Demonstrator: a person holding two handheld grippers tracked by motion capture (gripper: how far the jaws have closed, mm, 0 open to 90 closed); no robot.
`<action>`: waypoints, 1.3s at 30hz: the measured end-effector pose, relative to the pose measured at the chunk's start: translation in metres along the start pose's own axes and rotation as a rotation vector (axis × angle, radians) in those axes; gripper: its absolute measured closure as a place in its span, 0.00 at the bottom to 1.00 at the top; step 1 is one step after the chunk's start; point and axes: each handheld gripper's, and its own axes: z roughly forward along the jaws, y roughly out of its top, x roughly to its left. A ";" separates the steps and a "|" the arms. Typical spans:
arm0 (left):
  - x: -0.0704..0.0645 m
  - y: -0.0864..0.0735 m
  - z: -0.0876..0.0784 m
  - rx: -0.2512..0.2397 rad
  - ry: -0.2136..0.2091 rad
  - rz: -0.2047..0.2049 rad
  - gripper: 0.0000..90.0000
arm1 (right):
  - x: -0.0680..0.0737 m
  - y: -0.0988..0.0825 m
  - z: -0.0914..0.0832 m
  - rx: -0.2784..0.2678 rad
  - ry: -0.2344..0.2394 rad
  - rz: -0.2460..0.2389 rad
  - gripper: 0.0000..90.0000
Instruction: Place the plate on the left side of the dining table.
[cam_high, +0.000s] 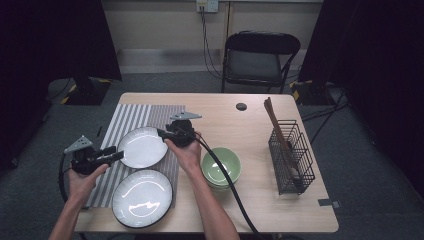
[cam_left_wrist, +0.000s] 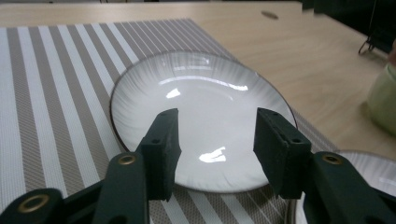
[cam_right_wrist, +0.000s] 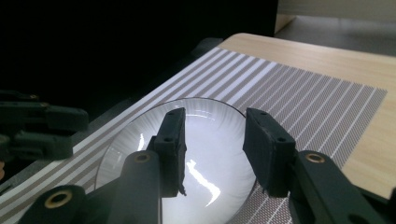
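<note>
The far plate (cam_high: 143, 147) sits on the striped mat (cam_high: 131, 118) near the table's left edge — your left gripper (cam_high: 114, 155) and right gripper (cam_high: 162, 134) flank it, both with jaws apart, holding nothing. Nothing looks lifted yet; any grasp lies ahead.

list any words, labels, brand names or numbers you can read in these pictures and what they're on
None: no readable text in any view.
The two white plates, the green bowl, the striped placemat and the wire basket are unmarked.
The wall outlet is too small to show any marking.
</note>
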 end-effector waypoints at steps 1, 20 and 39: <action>-0.004 -0.004 -0.001 0.013 -0.008 0.011 0.56 | 0.001 0.001 -0.001 -0.002 0.006 -0.011 0.65; -0.051 -0.028 -0.018 0.091 -0.066 0.128 0.50 | 0.011 0.025 -0.036 -0.016 0.045 -0.051 0.58; -0.085 -0.020 -0.001 0.053 -0.126 0.136 0.45 | -0.044 0.026 -0.126 0.048 -0.039 -0.065 0.54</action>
